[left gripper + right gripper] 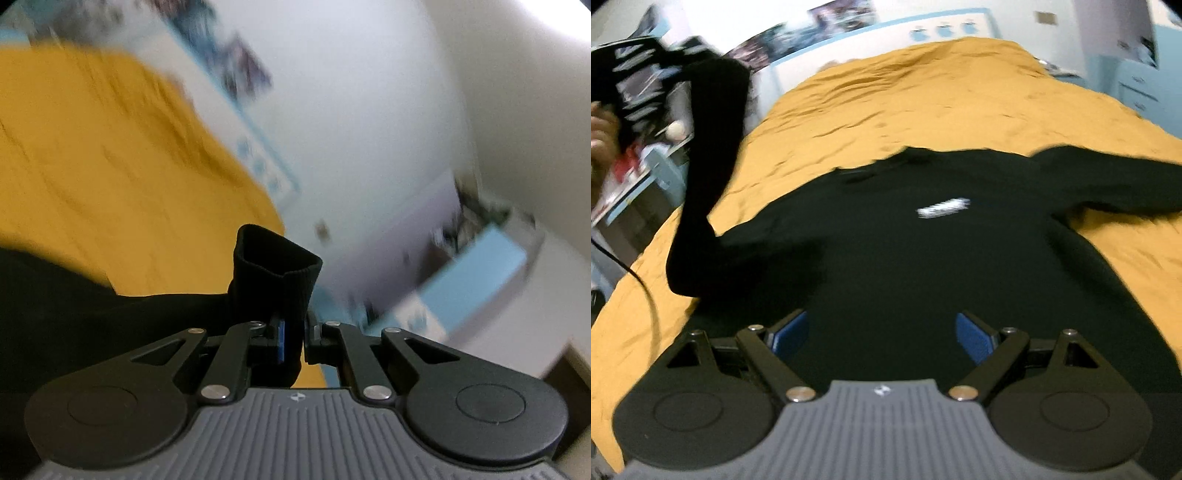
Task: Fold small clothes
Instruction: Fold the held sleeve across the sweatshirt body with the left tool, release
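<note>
Left wrist view: left gripper [291,339] had its jaws clamped on the ribbed cuff [277,266] of the black sweatshirt [923,258], cuff sticking up past the pads in the lower centre of the frame. Frame heavily smeared, so little else is certain there.

Right wrist view: right gripper [881,334] had its jaws apart, nothing between them, hovering over the hem area at the bottom of the frame. Sweatshirt lay flat, front up, across the middle of the bed [923,92], white logo [943,207] at centre. One sleeve [709,155] was lifted up the left side of the frame; the other sleeve [1108,177] lay out at right.

Risks, my read:
- Only the cuff was pinched. A fast pull could slip the rib out and drop the sleeve in a heap.
- Nothing pinned the body. Dragging the sleeve across could skew the torso and spoil the fold line.
- A dark cable [646,295] at lower left could snag.

Bed: mustard-yellow cover, wrinkled, soft, so cloth would drag rather than slide. Room: white walls, pale blue trim, posters at the top of the frame, clutter at far left.
</note>
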Motion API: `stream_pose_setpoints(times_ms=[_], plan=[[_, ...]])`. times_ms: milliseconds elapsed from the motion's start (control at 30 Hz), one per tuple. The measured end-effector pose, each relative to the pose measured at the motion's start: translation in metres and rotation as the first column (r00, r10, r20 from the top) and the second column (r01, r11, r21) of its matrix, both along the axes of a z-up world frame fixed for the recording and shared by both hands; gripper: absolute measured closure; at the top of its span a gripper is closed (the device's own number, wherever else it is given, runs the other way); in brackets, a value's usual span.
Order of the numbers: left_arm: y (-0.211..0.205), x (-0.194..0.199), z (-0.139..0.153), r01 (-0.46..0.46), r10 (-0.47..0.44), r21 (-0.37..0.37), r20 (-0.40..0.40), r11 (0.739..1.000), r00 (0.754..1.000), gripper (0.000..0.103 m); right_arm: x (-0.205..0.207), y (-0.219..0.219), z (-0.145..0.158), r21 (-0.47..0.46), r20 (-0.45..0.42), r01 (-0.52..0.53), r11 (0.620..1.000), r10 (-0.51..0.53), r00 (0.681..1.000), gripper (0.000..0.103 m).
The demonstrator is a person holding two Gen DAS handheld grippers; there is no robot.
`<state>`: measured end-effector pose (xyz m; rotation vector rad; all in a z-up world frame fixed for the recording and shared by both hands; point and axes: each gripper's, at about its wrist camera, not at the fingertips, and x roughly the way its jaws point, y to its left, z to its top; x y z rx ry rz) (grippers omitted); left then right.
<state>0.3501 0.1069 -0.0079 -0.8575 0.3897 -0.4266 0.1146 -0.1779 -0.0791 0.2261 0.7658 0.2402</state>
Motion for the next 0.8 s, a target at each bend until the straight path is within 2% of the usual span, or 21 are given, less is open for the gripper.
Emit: stream_pose_setpoints(times_ms=[67,100,167,233,300,333,400,467,533,600,667,733,800], plan=[[-0.041,0.027,-0.034,0.101,-0.101,0.000,-0.085,0.995,0.991,0.086,-0.001,-0.019,-0.004,0.002,-0.014,0.033,0.999,-0.033,0.999,0.020],[-0.060,0.035,-0.052,0.149,-0.148,-0.001,-0.136,0.989,0.980,0.080,-0.002,-0.028,-0.005,-0.001,-0.021,0.051,0.999,-0.051,0.998,0.020],[-0.086,0.050,-0.078,0.228,-0.225,-0.013,-0.240,0.974,0.944,0.078,-0.003,-0.045,-0.009,-0.015,-0.032,0.081,0.997,-0.082,0.996,0.020],[-0.098,0.047,-0.090,0.271,-0.277,-0.058,-0.253,0.961,0.927,0.078,-0.003,-0.057,-0.012,-0.033,-0.041,0.105,0.994,-0.107,0.993,0.020],[-0.091,0.036,-0.084,0.294,-0.297,-0.051,-0.224,0.955,0.928,0.077,-0.003,-0.071,-0.014,-0.034,-0.034,0.132,0.991,-0.133,0.991,0.020],[-0.081,0.031,-0.079,0.296,-0.297,-0.034,-0.208,0.955,0.932,0.070,-0.002,-0.079,-0.014,-0.024,-0.026,0.146,0.989,-0.147,0.989,0.020],[-0.058,0.016,-0.069,0.259,-0.249,0.026,-0.197,0.966,0.948,0.058,0.003,-0.090,-0.012,0.020,-0.003,0.151,0.988,-0.151,0.989,0.020],[-0.016,-0.004,-0.062,0.171,-0.152,0.071,-0.213,0.983,0.965,0.056,0.015,-0.095,-0.007,0.049,0.032,0.137,0.989,-0.139,0.990,0.020],[0.024,-0.029,-0.067,0.065,-0.039,0.102,-0.242,0.993,0.970,0.049,0.030,-0.105,-0.002,0.061,0.079,0.136,0.989,-0.140,0.987,0.020],[0.058,-0.052,-0.082,-0.015,0.054,0.130,-0.302,0.991,0.952,0.049,0.054,-0.115,-0.001,0.090,0.098,0.153,0.984,-0.162,0.982,0.020],[0.088,-0.068,-0.102,-0.086,0.126,0.126,-0.362,0.988,0.924,0.049,0.081,-0.121,-0.005,0.141,0.087,0.148,0.979,-0.161,0.983,0.020],[0.108,-0.081,-0.114,-0.126,0.175,0.150,-0.385,0.981,0.906,0.049,0.110,-0.125,-0.010,0.182,0.075,0.136,0.974,-0.151,0.986,0.022],[0.119,-0.086,-0.119,-0.134,0.212,0.219,-0.385,0.966,0.898,0.049,0.140,-0.118,-0.017,0.147,0.060,0.113,0.983,-0.123,0.991,0.029]])
